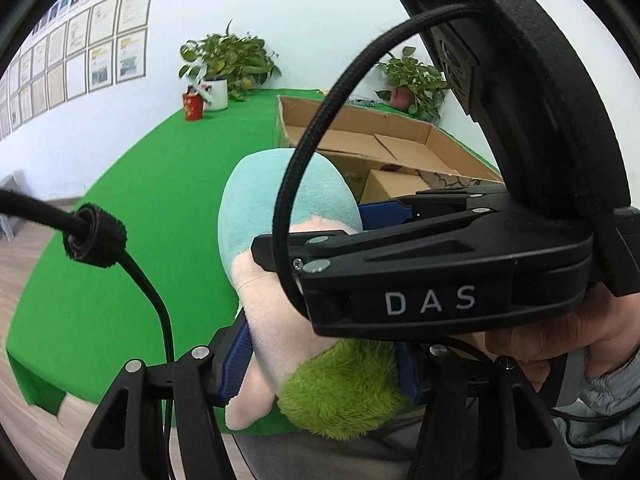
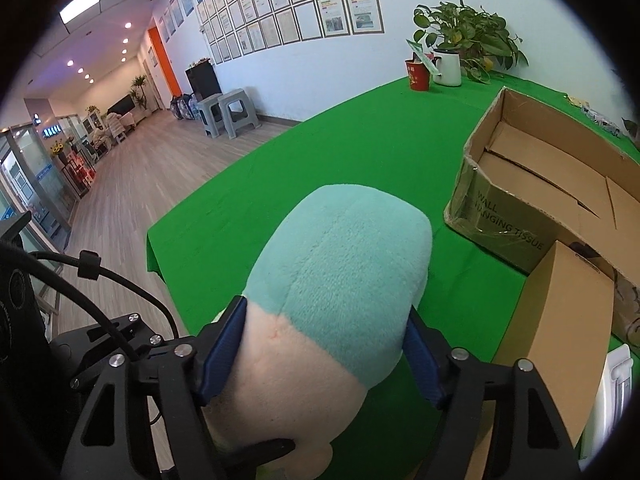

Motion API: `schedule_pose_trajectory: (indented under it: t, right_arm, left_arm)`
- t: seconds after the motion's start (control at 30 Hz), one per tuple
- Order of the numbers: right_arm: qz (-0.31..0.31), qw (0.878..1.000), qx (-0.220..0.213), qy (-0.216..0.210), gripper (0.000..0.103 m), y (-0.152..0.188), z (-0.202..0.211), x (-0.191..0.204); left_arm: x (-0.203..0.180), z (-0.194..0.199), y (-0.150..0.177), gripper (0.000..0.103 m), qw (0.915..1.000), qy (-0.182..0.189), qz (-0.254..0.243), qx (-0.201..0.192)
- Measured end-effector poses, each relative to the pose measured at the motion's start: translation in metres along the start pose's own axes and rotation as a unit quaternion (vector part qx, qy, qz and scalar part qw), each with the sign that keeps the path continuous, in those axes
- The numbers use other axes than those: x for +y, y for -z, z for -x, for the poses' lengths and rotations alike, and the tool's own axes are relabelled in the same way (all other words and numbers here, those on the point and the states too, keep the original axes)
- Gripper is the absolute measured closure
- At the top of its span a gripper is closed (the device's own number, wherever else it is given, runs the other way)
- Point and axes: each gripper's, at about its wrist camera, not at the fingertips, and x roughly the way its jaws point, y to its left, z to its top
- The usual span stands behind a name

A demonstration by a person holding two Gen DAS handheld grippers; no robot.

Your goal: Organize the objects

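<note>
- Blue-padded fingers of the right tongs sit nearest the right wrist lens, clamped on either side of a plush toy at the seam where its pale pink part meets the mint-green part.
- Left tongs grip the same plush toy lower down, blue pads pressed against the pink body and a shaggy green tuft; so both tongs are closed on the one toy, which is held up in the air above the near edge of the surface.
- Handling, as I judge it: the toy looks light, soft and squashy, not fragile or slippery. The fabric gives under the pads, so a hold across the firm middle of the body is safer than pinching the fluffy tuft, which could slip out.
- Beyond the toy lies the green-covered surface, bare in the stretch straight ahead.
- To the right stands a small closed carton, and just behind it a large open cardboard box, the likely place for the toy.
- Farthest off, by the white wall, are a red cup, a white mug and a potted plant.
</note>
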Motion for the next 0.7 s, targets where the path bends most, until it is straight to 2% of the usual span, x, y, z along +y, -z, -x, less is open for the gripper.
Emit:
schedule_pose_trajectory:
  t: [0.13,0.3,0.5,0.7]
  right_arm:
    - [-0.011,0.998,-0.054,0.005,0.036,-0.018,0.029,-0.013]
    - [-0.011,0.991,-0.130,0.033,0.037,-0.056,0.071,-0.040]
    - [0.017,0.978,-0.185,0.090,0.039,-0.103,0.111,-0.062]
    - [0.041,0.967,-0.223,0.116,0.040,-0.145,0.136,-0.081]
  left_arm:
    - [-0.015,0.007,-0.034,0.046,0.9990,-0.004,-0.036,-0.025]
    - [-0.039,0.005,-0.097,0.046,0.9931,0.004,-0.086,-0.079]
    - [-0.058,-0.001,-0.169,0.046,0.9855,0.023,-0.104,-0.133]
    - [-0.071,-0.009,-0.229,0.046,0.9783,0.022,-0.122,-0.166]
